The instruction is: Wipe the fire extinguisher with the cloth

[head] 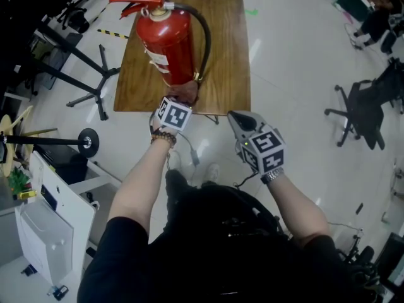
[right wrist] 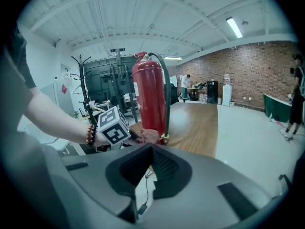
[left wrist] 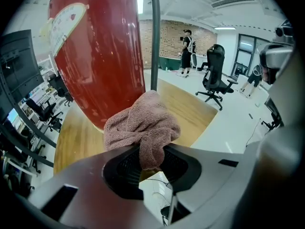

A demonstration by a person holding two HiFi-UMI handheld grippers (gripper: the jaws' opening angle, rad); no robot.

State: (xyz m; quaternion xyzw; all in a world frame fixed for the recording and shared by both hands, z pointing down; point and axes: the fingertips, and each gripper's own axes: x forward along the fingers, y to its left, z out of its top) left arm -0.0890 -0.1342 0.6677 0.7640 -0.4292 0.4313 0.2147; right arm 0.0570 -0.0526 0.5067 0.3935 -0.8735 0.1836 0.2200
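The left hand-held gripper (left wrist: 151, 152) is clamped on a bunched pink cloth (left wrist: 142, 120), low against the near side of the red fire extinguisher (head: 168, 43), which stands upright at the near end of the bench (head: 224, 55). The right hand-held gripper (right wrist: 151, 149), jaws together and empty, hangs to its right. Best to keep the wad pressed flat, stroke steadily, and avoid tipping the cylinder.

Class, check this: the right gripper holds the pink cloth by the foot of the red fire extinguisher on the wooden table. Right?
No: the left gripper holds the cloth, as the left gripper view shows. It is by the foot of the fire extinguisher on the table.
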